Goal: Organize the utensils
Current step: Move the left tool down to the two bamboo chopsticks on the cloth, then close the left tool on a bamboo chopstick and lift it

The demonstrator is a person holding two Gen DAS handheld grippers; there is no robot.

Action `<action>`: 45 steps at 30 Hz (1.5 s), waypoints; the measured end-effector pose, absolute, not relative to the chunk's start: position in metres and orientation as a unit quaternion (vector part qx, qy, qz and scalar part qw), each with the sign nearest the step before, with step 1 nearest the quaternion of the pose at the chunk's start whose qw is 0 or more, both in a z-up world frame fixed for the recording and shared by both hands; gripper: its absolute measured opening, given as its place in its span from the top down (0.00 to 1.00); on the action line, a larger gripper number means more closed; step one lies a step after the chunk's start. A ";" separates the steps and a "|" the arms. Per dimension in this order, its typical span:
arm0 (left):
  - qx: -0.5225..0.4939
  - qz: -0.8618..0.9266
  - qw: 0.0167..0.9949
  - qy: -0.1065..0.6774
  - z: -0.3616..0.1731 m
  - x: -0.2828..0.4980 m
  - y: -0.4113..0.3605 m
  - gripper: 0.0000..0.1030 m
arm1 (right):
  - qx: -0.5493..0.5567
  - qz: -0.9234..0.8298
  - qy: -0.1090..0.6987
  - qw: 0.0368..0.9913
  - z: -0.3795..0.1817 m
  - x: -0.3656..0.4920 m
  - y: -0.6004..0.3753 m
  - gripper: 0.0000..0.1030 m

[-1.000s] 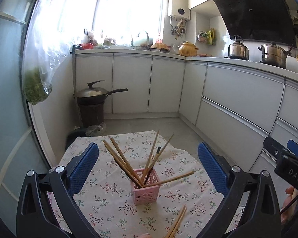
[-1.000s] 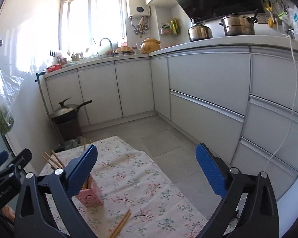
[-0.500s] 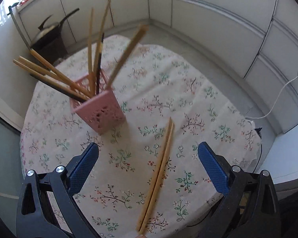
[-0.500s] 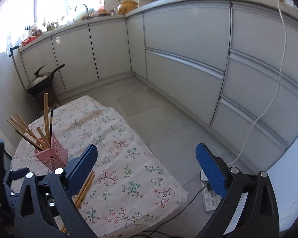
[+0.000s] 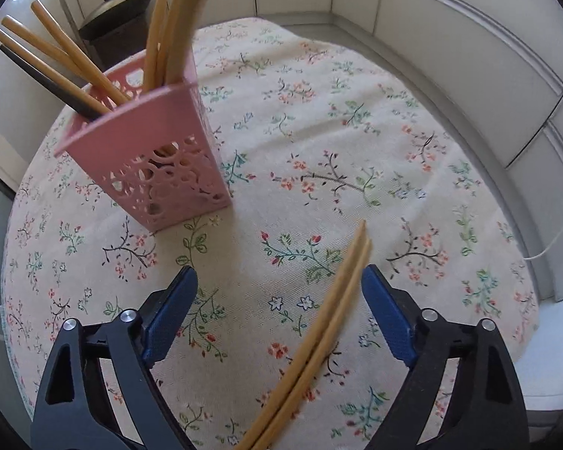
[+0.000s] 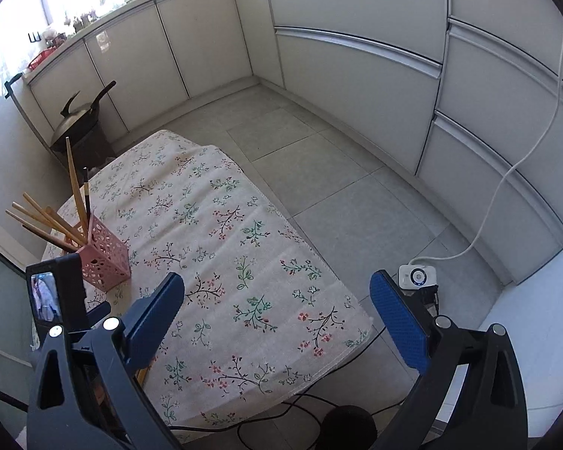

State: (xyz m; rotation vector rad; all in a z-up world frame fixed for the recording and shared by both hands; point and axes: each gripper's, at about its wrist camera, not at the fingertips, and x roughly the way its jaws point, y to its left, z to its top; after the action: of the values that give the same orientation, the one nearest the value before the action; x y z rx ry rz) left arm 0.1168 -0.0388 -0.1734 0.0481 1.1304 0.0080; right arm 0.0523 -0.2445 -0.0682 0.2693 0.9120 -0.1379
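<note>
A pink perforated holder [image 5: 157, 157] stands on the floral tablecloth [image 5: 319, 120] with several wooden chopsticks [image 5: 71, 56] and a dark one sticking out. It also shows in the right wrist view [image 6: 103, 258]. A loose pair of wooden chopsticks [image 5: 319, 333] lies on the cloth between the fingers of my left gripper [image 5: 277, 318], which is open low above them. My right gripper [image 6: 277, 315] is open and empty, held above the table's right part. The left gripper's body [image 6: 56, 300] shows at the left of the right wrist view.
The small table's right edge [image 6: 341, 356] drops to a tiled floor with a power strip [image 6: 418, 275] and white cable. Grey cabinets [image 6: 356, 56] line the far and right sides. A lidded wok on a stand [image 6: 80, 116] sits beyond the table.
My left gripper has dropped and moved in over the loose chopstick pair; the holder now looms close at upper left. My right gripper has tilted down further over the table.
</note>
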 end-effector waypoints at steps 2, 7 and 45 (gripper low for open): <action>0.025 0.007 0.837 0.546 -0.182 0.121 -0.039 0.24 | 0.133 -0.067 0.442 0.885 -0.070 0.052 -0.247 0.06; 0.024 -0.009 0.835 0.549 -0.187 0.123 -0.042 0.25 | 0.154 -0.069 0.455 0.874 -0.075 0.053 -0.258 0.06; 0.059 -0.180 0.821 0.538 -0.168 0.103 -0.074 0.76 | 0.195 -0.055 0.509 0.837 -0.098 0.060 -0.260 0.06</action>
State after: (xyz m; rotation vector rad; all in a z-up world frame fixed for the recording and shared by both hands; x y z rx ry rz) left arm 0.1035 -0.0743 -0.1684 0.1253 1.1455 -0.3839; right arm 0.0602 -0.2596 -0.0985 0.4117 1.0777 -0.1161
